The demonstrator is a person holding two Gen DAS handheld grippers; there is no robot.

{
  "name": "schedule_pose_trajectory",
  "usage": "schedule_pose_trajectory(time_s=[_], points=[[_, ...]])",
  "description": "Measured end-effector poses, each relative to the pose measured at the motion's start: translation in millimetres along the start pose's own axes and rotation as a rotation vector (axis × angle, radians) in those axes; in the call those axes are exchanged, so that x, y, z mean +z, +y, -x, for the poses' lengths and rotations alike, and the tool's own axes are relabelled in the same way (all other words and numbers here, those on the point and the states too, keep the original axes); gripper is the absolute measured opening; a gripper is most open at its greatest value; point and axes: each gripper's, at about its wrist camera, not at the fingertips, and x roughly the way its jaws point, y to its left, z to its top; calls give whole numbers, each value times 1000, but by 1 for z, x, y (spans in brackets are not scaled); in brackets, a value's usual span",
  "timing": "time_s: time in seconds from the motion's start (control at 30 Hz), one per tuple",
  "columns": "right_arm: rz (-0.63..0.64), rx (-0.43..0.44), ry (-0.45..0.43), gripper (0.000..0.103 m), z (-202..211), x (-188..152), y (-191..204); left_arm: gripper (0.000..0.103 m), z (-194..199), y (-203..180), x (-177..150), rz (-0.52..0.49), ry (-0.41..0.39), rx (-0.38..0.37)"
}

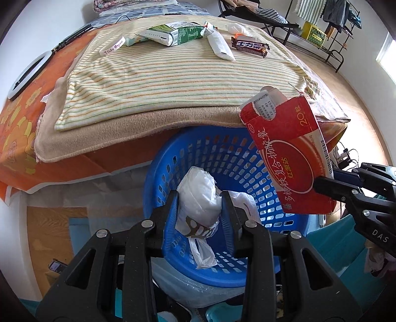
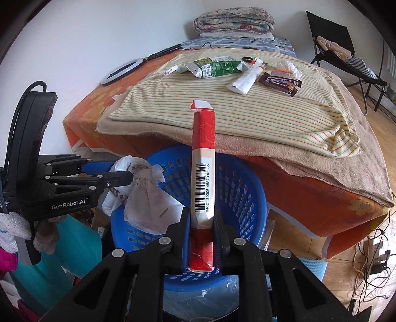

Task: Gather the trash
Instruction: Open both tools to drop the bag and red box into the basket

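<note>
A blue perforated basket [image 1: 247, 173] [image 2: 247, 188] stands on the floor in front of the bed. My left gripper [image 1: 200, 198] is shut on a crumpled white plastic bag [image 1: 198, 195] [image 2: 141, 188] and holds it over the basket. My right gripper [image 2: 201, 215] [image 1: 321, 183] is shut on a flat red medicine box [image 2: 203, 138] [image 1: 292, 158], also over the basket. On the striped towel [image 1: 158, 81] lie a green carton [image 1: 178, 34] [image 2: 215, 67], a white tube [image 1: 220, 45] [image 2: 245, 79], a chocolate bar [image 1: 250, 45] [image 2: 279, 83] and a white wad [image 1: 236, 28] [image 2: 288, 68].
A white wristband [image 1: 112, 45] and a ring light [image 1: 27, 74] [image 2: 121, 71] lie on the bed's left side. A folded quilt [image 2: 232, 21] sits at the far end. A black chair [image 2: 341, 49] and a clothes rack [image 1: 329, 27] stand to the right. Cables [image 2: 371, 247] lie on the floor.
</note>
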Motion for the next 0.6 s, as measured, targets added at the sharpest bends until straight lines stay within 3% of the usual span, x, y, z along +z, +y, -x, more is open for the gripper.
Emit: schedule_pose_trajectory(time_s=[0.1,0.23,0.3,0.4,0.6], points=[[-9,1,10,16,-3,0,-1,37,-2,-2,0,-9,6,4],[-11,-3,22,21,-7,-1,-2,54,-3,-3,1,-14,8,16],[-20,-5,21,34,-8,-1,-3,60,-3,-2,1,-13,6,21],[-29,-16,18,51,-8,0,-6,61,-2,0,1,-8,6,24],[-47,-38,5,70,-5,1,-10,61,-2,1,1,-1,5,29]])
